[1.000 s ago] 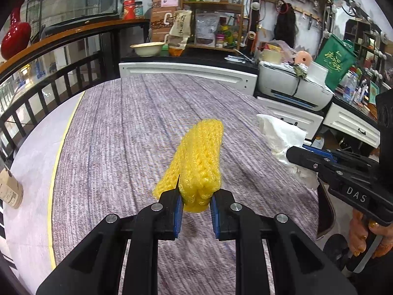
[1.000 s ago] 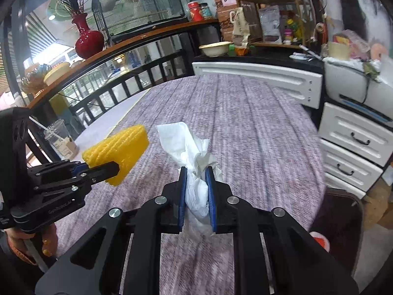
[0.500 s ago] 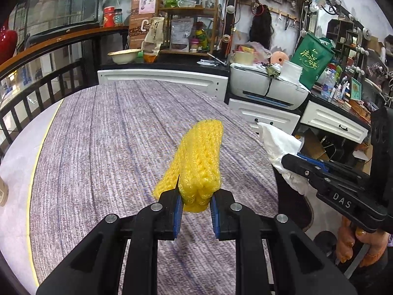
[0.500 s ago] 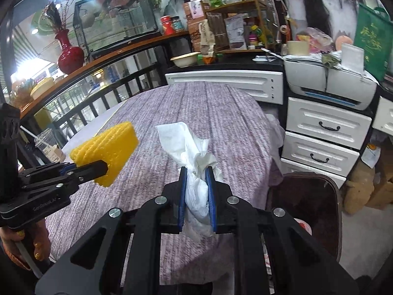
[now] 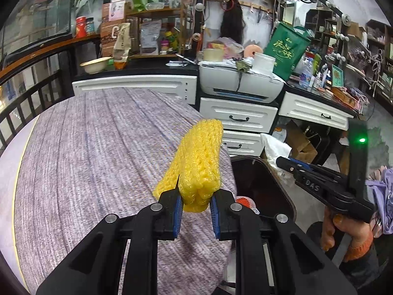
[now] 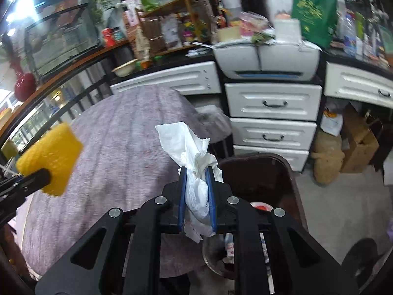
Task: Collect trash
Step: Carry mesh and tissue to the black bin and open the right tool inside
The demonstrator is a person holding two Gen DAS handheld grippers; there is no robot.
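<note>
Left hand-held gripper: your left hand-held gripper (image 5: 195,215) has its blue pads pinching the near end of the yellow foam net sleeve (image 5: 199,164), which sticks out forward and up from the jaws, clear of the surface below.
Right hand-held gripper: your right hand-held gripper (image 6: 197,196) is pinching the crumpled white tissue (image 6: 189,152) — the wad is squeezed between the blue pads, a loose flap stands up ahead of the tips and a ragged end hangs below them.
Foam net sleeve: in the right wrist view it shows far to the left of your right hand-held gripper, held out over the purple tablecloth (image 6: 118,132).
Tissue: in the left wrist view it sits to the right of your left hand-held gripper, just beyond the far rim of the trash bin (image 5: 272,177).
Trash bin: dark and open-topped, just right of and below your left hand-held gripper; directly ahead of and under your right one, with some red-and-white litter visible inside.
Counter: the cloth-covered counter lies under and to the left of both hand-held grippers, its edge next to the bin.
Your hand: the hand (image 5: 343,231) on the right tool's grip shows at the right edge of the left wrist view — fingers wrapped round the handle.
Background: white drawers (image 6: 272,118) and a printer (image 5: 240,83) stand beyond the bin.
</note>
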